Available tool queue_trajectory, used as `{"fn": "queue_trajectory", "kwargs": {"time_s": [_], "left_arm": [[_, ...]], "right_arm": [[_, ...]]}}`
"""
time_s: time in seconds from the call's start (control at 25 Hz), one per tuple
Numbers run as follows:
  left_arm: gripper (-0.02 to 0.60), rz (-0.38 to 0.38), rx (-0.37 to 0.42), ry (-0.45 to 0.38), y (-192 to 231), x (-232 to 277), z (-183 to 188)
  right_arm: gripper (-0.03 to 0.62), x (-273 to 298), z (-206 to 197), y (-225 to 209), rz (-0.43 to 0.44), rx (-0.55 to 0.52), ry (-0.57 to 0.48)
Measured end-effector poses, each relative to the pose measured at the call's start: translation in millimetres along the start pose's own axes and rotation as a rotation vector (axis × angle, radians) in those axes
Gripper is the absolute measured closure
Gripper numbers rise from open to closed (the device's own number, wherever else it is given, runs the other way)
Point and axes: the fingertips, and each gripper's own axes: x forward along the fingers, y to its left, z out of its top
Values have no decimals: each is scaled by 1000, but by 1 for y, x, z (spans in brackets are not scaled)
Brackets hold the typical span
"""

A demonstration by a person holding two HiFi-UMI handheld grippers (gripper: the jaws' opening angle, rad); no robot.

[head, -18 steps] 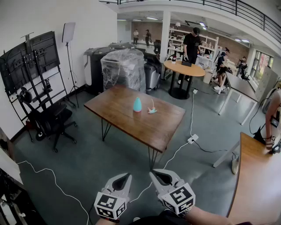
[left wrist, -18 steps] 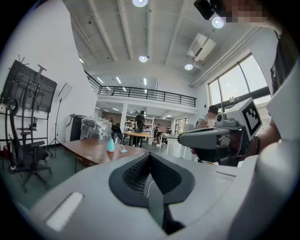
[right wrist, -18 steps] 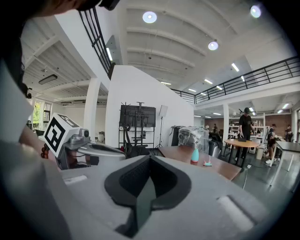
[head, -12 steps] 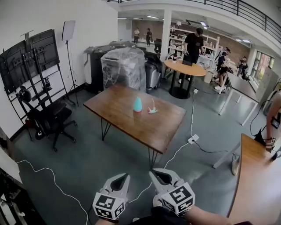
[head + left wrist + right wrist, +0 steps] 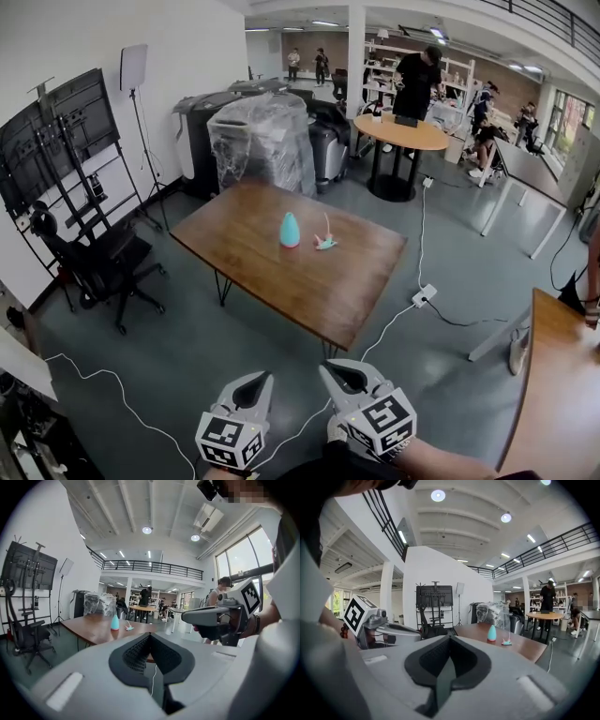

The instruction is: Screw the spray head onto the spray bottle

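A small teal spray bottle (image 5: pixel 290 230) stands upright near the middle of a brown wooden table (image 5: pixel 253 277), several steps ahead of me. Just right of it lies the spray head (image 5: pixel 325 242), teal and pink with a thin tube sticking up. Both also show far off in the left gripper view as the bottle (image 5: pixel 115 622) and spray head (image 5: pixel 128 628), and in the right gripper view as the bottle (image 5: pixel 491 633) and spray head (image 5: pixel 506 642). My left gripper (image 5: pixel 265 379) and right gripper (image 5: pixel 328 369) hang side by side close to my body, both shut and empty, well short of the table.
White cables (image 5: pixel 394 321) trail over the grey floor between me and the table. A black office chair (image 5: pixel 98 262) and a monitor stand (image 5: pixel 58 141) are at the left. A plastic-wrapped machine (image 5: pixel 262 142) stands behind the table. Another wooden desk (image 5: pixel 553 394) lies at the right; people stand far back.
The view has shifted slightly forward and down, so the table sits a little lower and nearer. Both grippers keep the same shut pose in front of me.
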Motion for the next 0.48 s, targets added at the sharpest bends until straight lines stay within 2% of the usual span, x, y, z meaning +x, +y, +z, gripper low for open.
{"fn": "queue_trajectory", "kwargs": {"time_s": [0.48], "left_arm": [[566,41,54,54,3,128,47]], "right_arm": [[603,32,20,-136,23,56,-29]]}}
